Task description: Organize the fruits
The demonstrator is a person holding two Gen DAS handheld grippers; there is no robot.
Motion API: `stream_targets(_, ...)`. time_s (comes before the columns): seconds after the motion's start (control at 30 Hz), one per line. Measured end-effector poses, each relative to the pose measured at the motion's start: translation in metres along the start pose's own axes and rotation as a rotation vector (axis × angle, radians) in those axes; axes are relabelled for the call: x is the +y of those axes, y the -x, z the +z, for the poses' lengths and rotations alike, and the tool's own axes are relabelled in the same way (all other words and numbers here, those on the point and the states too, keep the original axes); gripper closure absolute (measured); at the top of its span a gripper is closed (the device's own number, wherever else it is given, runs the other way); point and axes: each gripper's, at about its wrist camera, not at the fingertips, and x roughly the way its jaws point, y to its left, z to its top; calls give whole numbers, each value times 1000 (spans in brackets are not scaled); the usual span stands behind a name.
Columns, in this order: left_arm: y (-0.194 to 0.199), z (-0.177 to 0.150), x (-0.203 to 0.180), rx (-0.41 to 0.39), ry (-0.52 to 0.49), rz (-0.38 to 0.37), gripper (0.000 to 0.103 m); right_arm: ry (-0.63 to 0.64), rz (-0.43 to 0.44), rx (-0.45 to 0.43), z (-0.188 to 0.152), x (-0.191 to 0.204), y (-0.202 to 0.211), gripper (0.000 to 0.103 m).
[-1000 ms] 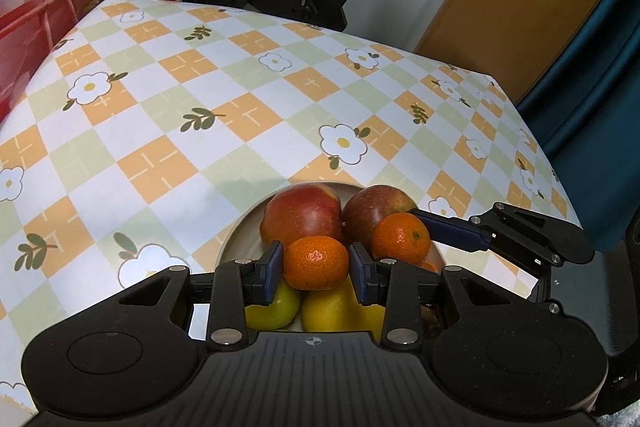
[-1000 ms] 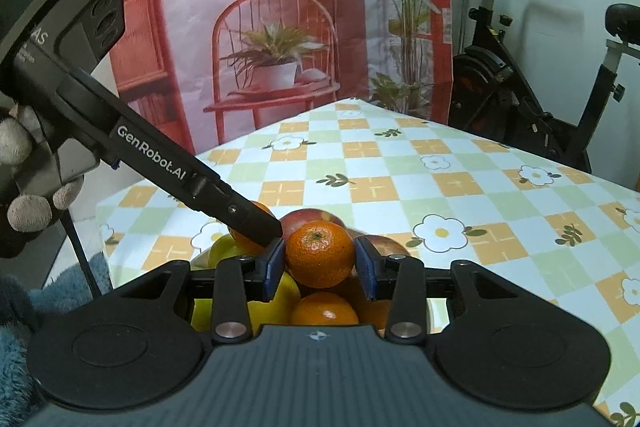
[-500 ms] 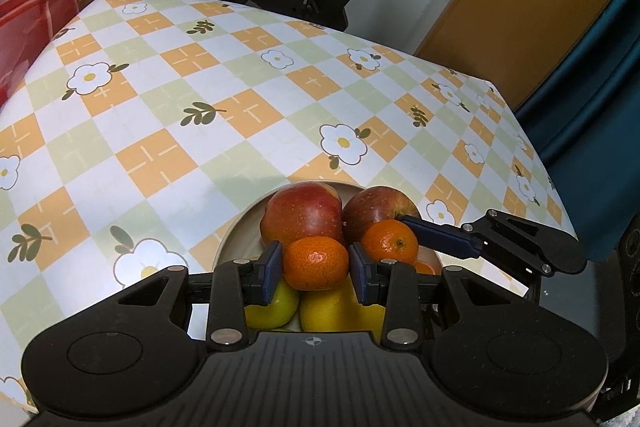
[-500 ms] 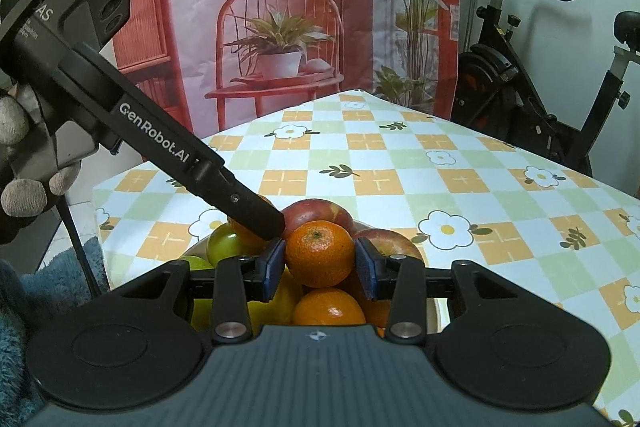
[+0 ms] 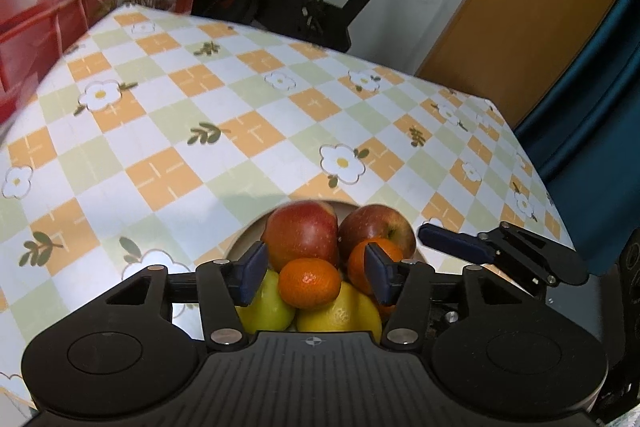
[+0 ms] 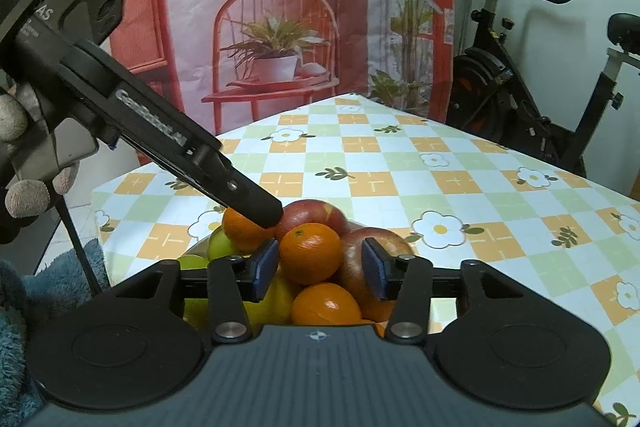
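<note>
The left tool [image 5: 313,275] is spread, its blue pads clear of the mandarin [image 5: 309,283] that sits between them on top of the fruit pile. The right tool [image 6: 319,269] is also spread; its left pad is just beside a second mandarin [image 6: 310,253], and its right pad stands apart from it. Both mandarins rest on the pile in the plate [image 5: 244,249], above red apples [image 5: 302,233], green apples [image 5: 262,311] and a lemon [image 5: 340,317]. The plate sits at the near edge of the desk [image 5: 240,131].

I judge the next move turns on one relation: each mandarin lies directly ahead of its tool, on the centre line. The fruit is round, so no long axis governs. Both tools point forward and slightly down, and converge on the pile from adjacent sides. The left tool's finger [image 6: 240,197] touches or nearly touches its mandarin in the right wrist view.
</note>
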Motion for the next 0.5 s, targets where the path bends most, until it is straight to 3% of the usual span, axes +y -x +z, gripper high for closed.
stream_targets(0.1,12,0,-9,-55,-28,29,30,-36,-35,-29,1,-7,10,42)
stream_targets(0.17,22,0,-18,-113,-63,59,23,-63,-66,-58,3,-13,20,28)
stream_targets(0.27,37,-1,-33,-195,-102,106,15,-105,-118,-115,8,-22,36,15)
stream_targets(0.5,63,-3,-63,-330,-125,201,14,-228,-215,-241,21,-40,77,0)
